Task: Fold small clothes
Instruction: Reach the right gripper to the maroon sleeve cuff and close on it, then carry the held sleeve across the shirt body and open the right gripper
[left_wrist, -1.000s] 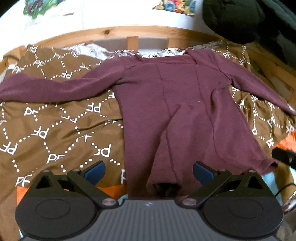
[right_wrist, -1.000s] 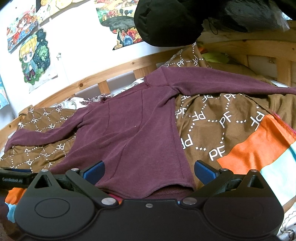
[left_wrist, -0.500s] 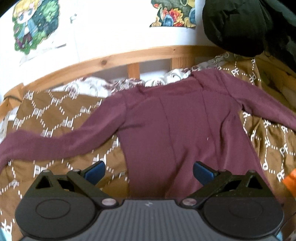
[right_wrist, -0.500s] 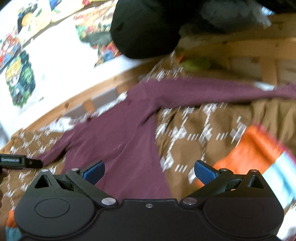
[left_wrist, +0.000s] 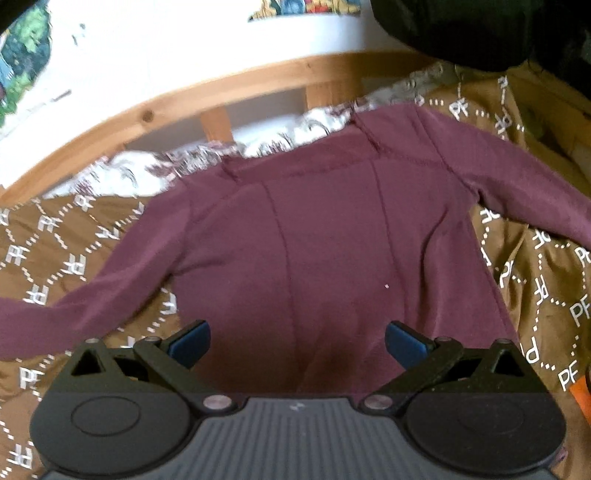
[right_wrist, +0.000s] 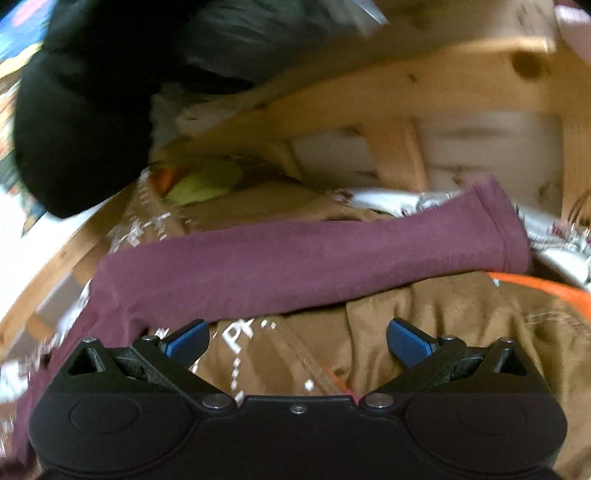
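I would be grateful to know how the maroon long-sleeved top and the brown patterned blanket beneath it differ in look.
The maroon long-sleeved top is plain with raised seams; the brown patterned blanket carries white lettering in a dotted lattice. The top lies fairly smooth, sleeves spread; the blanket is rumpled. Both are soft fabric on the bed.

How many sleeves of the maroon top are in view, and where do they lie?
2. One sleeve stretches left across the brown blanket; the other sleeve runs right, its cuff showing in the right wrist view.
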